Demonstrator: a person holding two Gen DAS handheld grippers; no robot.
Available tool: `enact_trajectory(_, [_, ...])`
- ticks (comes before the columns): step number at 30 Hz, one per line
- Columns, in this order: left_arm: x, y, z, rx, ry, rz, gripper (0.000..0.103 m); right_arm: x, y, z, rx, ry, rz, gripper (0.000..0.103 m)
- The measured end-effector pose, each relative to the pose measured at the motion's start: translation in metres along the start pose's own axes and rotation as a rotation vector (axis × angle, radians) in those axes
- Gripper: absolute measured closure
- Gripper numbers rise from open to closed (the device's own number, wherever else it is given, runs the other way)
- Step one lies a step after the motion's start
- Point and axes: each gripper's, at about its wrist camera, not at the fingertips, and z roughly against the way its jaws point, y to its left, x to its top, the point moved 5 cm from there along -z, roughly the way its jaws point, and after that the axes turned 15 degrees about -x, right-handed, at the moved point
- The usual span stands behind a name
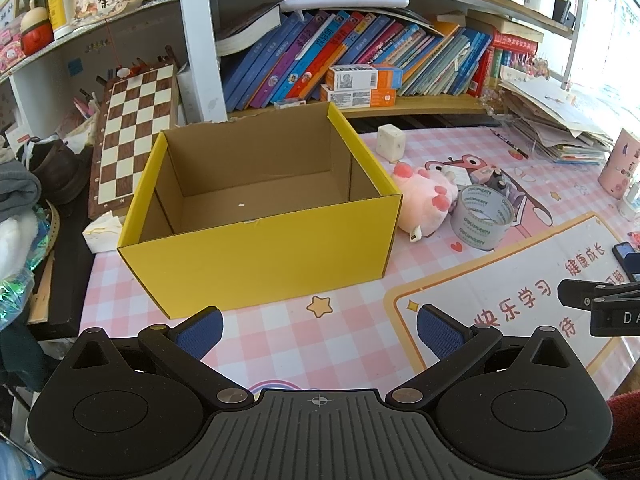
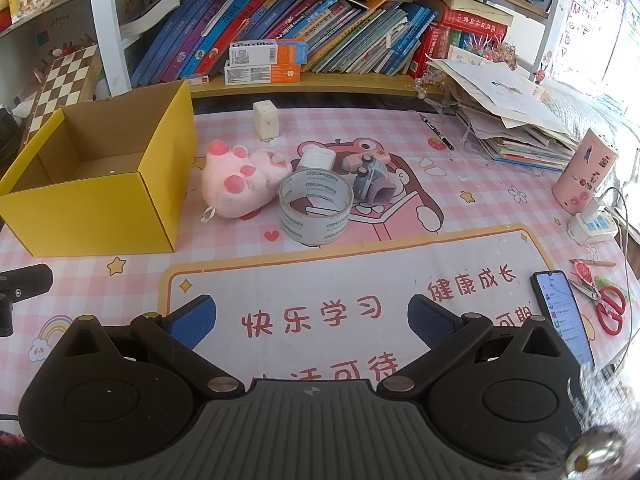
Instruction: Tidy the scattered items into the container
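Your left tongs (image 1: 319, 328) and right tongs (image 2: 312, 318) both gape wide, empty. Left to right on the counter (image 2: 400, 264): the empty yellow box (image 2: 96, 204), plush toy (image 2: 236, 184), tape roll (image 2: 316, 208), toy car (image 2: 370, 184). Crowded together, a careless grab could knock neighbours.

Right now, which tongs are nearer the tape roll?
Right. The right tongs sit open almost straight before the tape roll; the left tongs face the yellow box, with the roll off to their right.
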Motion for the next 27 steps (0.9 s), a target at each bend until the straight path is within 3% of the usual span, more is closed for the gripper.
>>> enact_trajectory(27, [0.0003, 0.0028, 0.0003, -0.008, -0.004, 0.01, 0.0, 0.0005, 0.0018, 0.0008, -0.004, -0.004, 0.007, 0.0])
